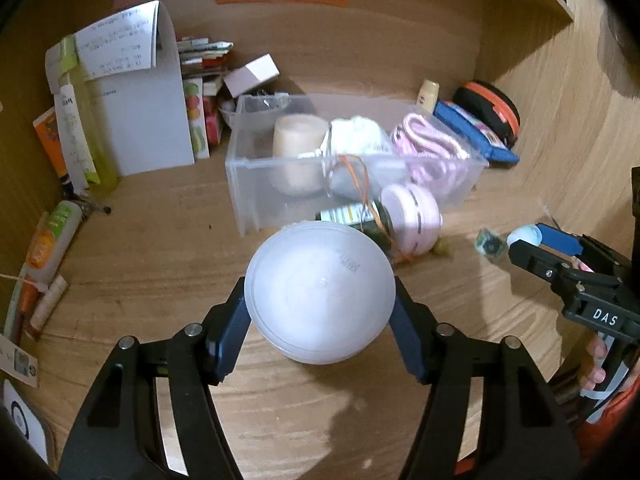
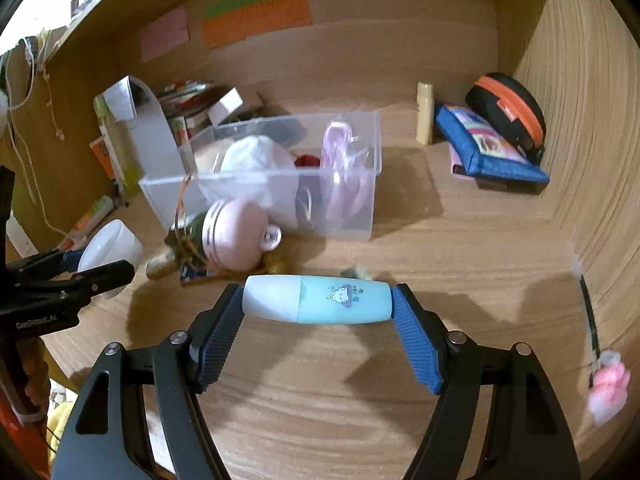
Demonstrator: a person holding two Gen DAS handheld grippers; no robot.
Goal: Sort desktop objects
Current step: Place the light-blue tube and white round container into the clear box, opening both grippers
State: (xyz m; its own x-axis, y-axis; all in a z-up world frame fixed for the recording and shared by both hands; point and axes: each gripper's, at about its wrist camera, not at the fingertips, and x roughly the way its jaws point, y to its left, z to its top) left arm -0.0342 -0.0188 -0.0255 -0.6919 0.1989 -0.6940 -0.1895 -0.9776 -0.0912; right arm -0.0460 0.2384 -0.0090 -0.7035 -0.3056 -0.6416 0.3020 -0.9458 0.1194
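My left gripper (image 1: 320, 300) is clamped on a round, translucent white plastic cup (image 1: 320, 294), its bottom facing my camera, the blue pads (image 1: 230, 334) pressing its sides. It hangs above the wood-grain desk (image 1: 160, 248), in front of the clear plastic storage bin (image 1: 256, 184). My right gripper (image 2: 318, 300) grips a pale blue, capsule-shaped plastic tube with a small cartoon print (image 2: 318, 298), held crosswise by its two ends between ribbed blue pads (image 2: 416, 344), also clear of the desktop.

The bin holds a cream cylindrical candle (image 1: 298, 136), a white bundle that may be cloth (image 1: 356, 134), though it is blurred, and a coiled pink cable (image 1: 428, 140). Against the bin's front wall lies a pink round case (image 2: 236, 236) beside a dark green bottle with orange string (image 1: 356, 216). To the right, by the back wall, a blue flat pouch (image 2: 488, 148) lies before a black-and-orange zip case (image 2: 508, 108).
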